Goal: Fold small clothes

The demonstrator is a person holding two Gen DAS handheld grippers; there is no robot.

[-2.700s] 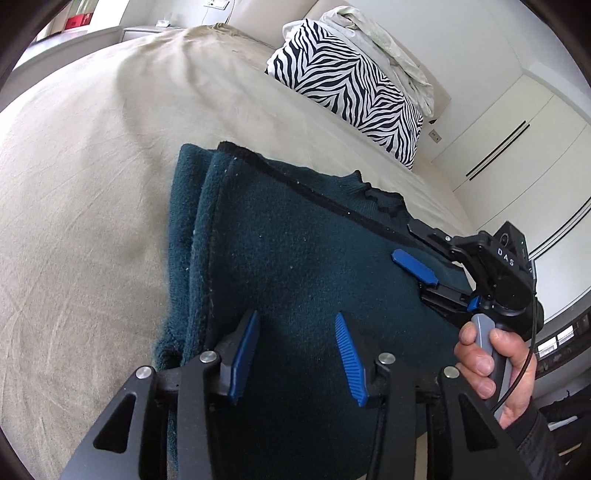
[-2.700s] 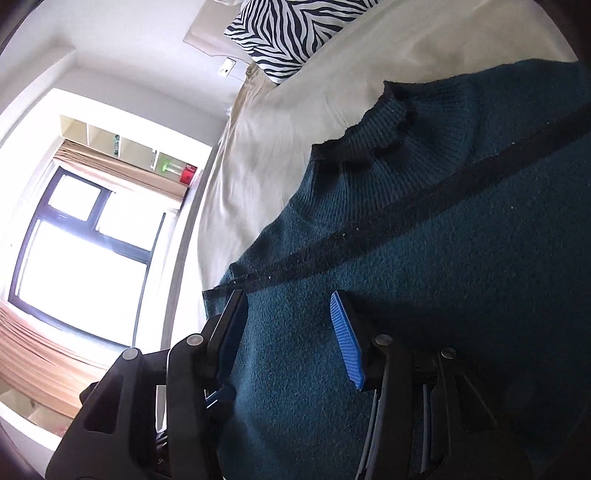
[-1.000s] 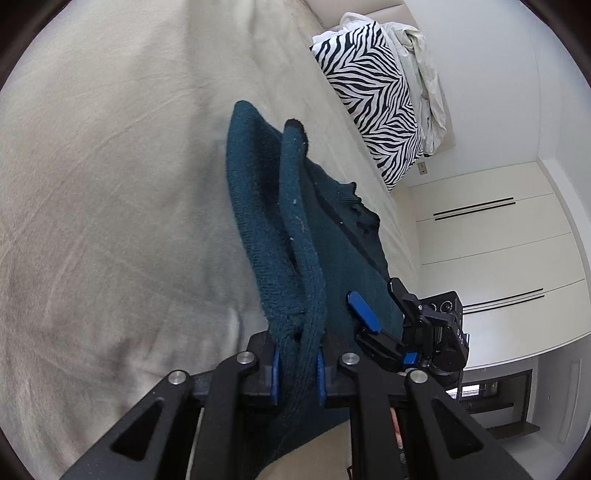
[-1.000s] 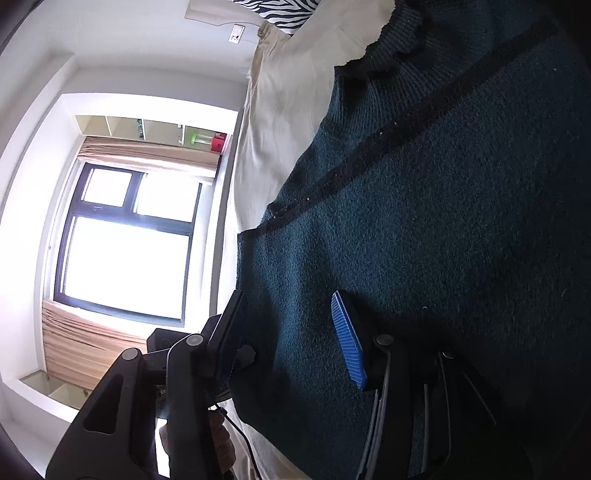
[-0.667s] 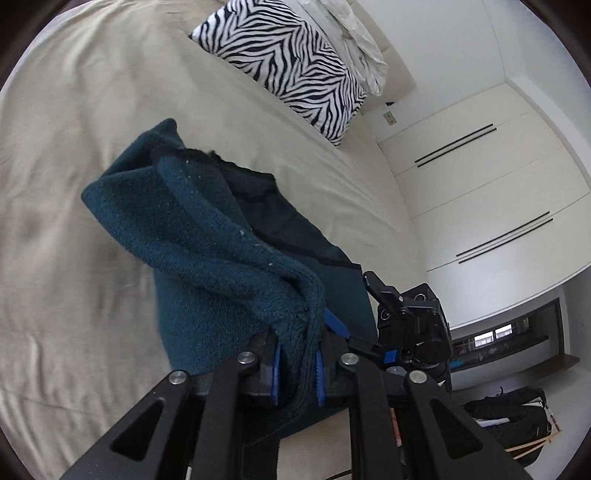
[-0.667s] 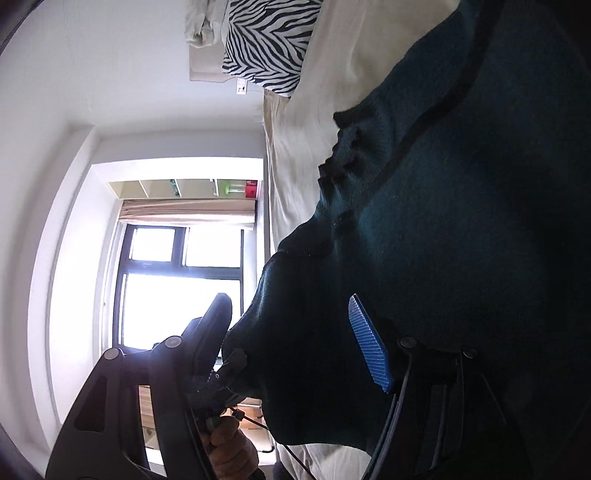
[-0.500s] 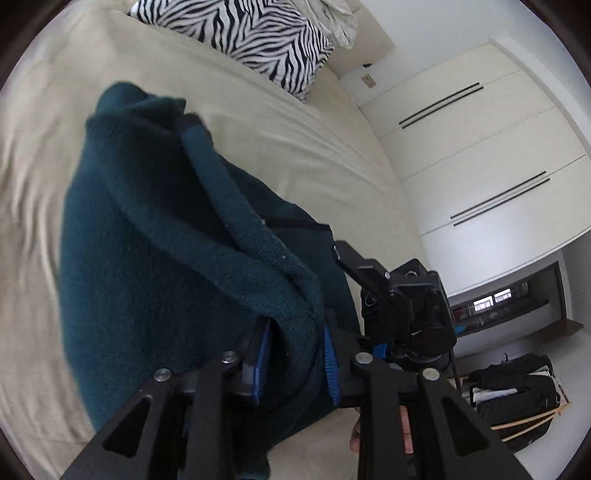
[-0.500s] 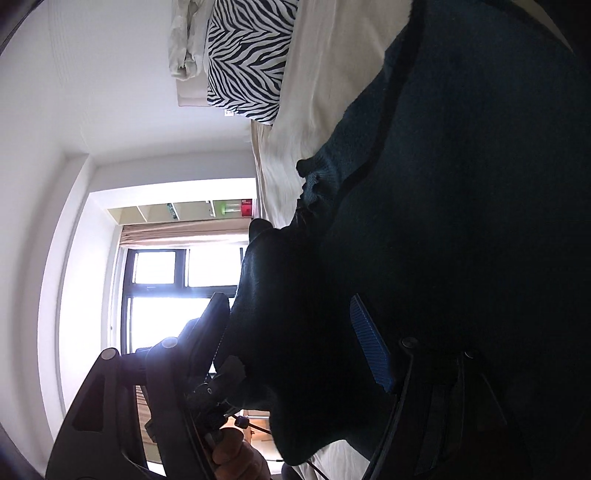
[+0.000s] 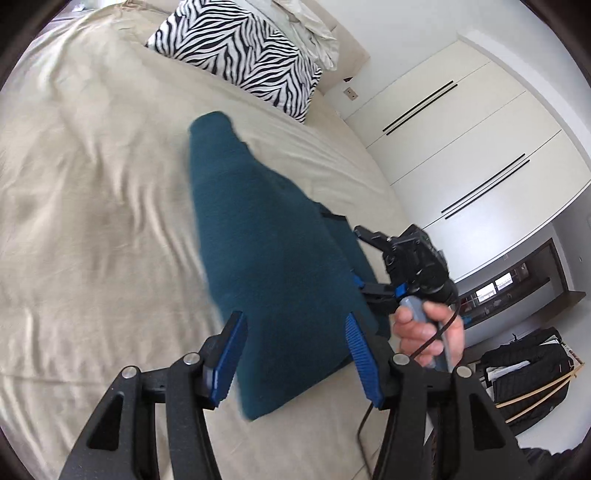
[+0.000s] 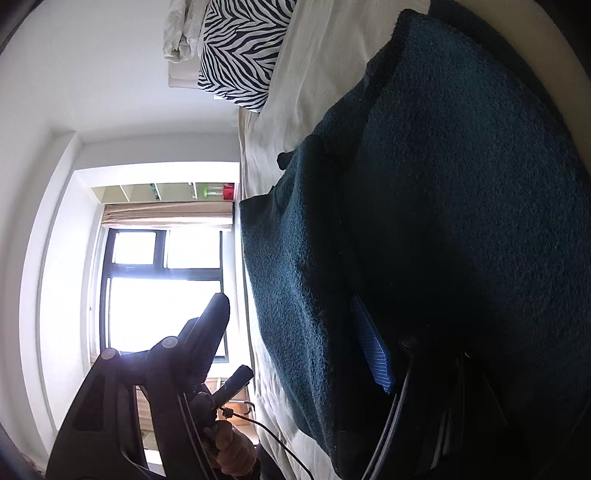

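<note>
A dark teal knitted sweater (image 9: 273,266) lies folded in a long narrow strip on the beige bed (image 9: 92,184). My left gripper (image 9: 295,332) is open above the near end of the strip and holds nothing. My right gripper (image 9: 360,258) shows in the left wrist view at the strip's right edge, jaws apart. In the right wrist view my right gripper (image 10: 291,317) is open with the sweater (image 10: 443,221) folded edge passing between its fingers. My left gripper's handle and the hand on it show at the lower left of that view.
A zebra-striped pillow (image 9: 236,48) and a white pillow (image 9: 295,22) lie at the head of the bed. White wardrobe doors (image 9: 461,140) stand to the right. A dark bag (image 9: 524,373) sits on the floor. A bright window (image 10: 162,295) shows in the right wrist view.
My left gripper carried the sweater's left side up and over to the right, then opened and let it go. The sweater now lies narrower. My right gripper stayed open at the right edge.
</note>
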